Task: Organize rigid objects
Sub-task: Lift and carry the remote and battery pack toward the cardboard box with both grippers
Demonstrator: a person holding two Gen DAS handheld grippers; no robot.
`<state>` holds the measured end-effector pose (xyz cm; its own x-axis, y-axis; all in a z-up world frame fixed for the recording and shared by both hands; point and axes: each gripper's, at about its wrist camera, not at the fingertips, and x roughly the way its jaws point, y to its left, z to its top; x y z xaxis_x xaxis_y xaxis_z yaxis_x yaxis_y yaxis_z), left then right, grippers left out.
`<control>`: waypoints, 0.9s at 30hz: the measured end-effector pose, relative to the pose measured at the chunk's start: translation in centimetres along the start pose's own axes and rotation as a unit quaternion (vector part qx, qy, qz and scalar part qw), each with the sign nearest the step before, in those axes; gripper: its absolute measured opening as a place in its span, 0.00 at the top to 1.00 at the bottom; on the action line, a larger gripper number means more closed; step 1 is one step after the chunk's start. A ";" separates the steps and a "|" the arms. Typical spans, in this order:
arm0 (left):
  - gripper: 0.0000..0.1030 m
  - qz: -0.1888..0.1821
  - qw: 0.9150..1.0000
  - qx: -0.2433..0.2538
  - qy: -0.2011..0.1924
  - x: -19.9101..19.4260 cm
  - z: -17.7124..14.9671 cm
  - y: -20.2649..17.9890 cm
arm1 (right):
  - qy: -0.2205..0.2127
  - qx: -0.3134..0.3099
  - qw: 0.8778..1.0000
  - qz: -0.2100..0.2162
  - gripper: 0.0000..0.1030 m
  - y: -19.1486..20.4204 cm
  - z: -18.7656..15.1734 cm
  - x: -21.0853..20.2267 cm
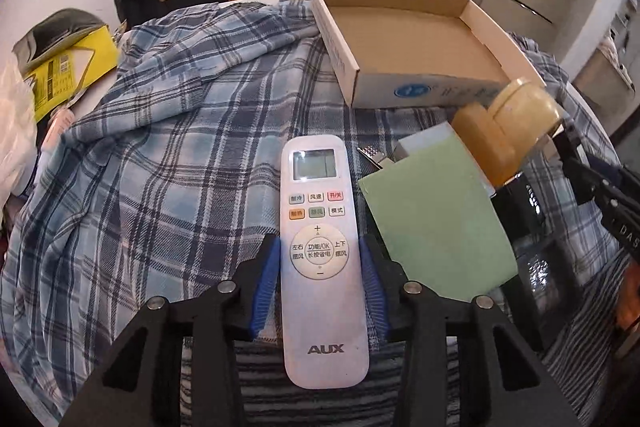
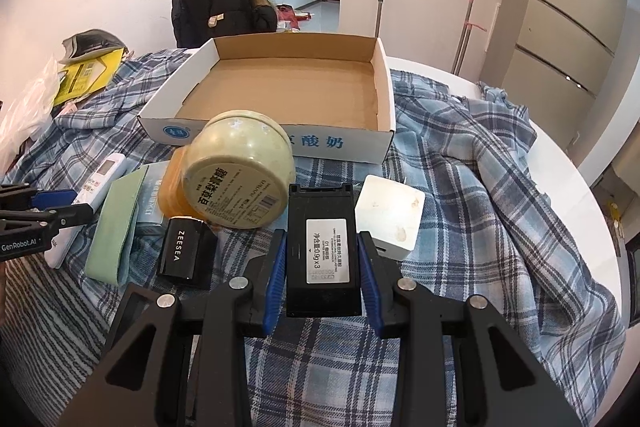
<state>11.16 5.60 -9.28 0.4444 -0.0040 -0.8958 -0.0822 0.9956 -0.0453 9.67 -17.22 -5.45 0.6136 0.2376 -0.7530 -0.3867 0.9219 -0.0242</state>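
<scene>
Blue pads of the left gripper [image 1: 319, 283] stand at both long sides of the white AUX remote control [image 1: 319, 251]; the jaws look clamped on its lower half, though at the left pad a full contact I cannot confirm. Its display end points to 12 o'clock, and the remote lies on the plaid shirt [image 1: 168, 155].

Right gripper [image 2: 322, 271] is clamped on the black flat case [image 2: 322, 251], label side up, with its far end toward 12 o'clock.

Open cardboard box [image 2: 384, 95] stands at 12 o'clock from the right gripper and at about 1 o'clock from the left one, and it holds nothing yet.

To do this step well, I think each hand should lift straight up before it goes to the box, so the shirt is not dragged. The remote is long, so it may tip forward; a grip nearer its middle would be safer.

Counted: one remote, one black case, one round jar [image 2: 236, 179] lying on its side, one white cube-like block [image 2: 390, 217], one small black ZEESEA box [image 2: 186, 255], one green flat packet [image 2: 116, 223], one cardboard box.
</scene>
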 end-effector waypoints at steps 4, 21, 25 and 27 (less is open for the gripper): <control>0.56 -0.005 1.000 -0.013 0.009 0.5 0.3 0.6 | 0.004 0.002 1.000 0.000 0.68 -0.2 0.0 0.2; 0.59 0.026 0.999 0.031 0.025 1.5 1.6 -0.5 | 0.005 0.011 1.000 0.002 0.68 -0.7 0.1 0.2; 0.59 0.015 1.000 0.023 -0.001 -1.1 1.4 -0.2 | 0.000 0.007 1.000 0.000 0.68 -0.6 0.2 -0.1; 0.59 0.023 0.999 0.027 -0.021 -2.8 1.3 -0.2 | -0.005 0.005 1.000 -0.004 0.68 -0.5 0.3 -0.5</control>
<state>11.02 5.57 -6.17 0.4791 0.0437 -0.8767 -0.0552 0.9983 0.0197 9.80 -17.73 -4.88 0.6239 0.2334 -0.7458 -0.3753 0.9266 -0.0239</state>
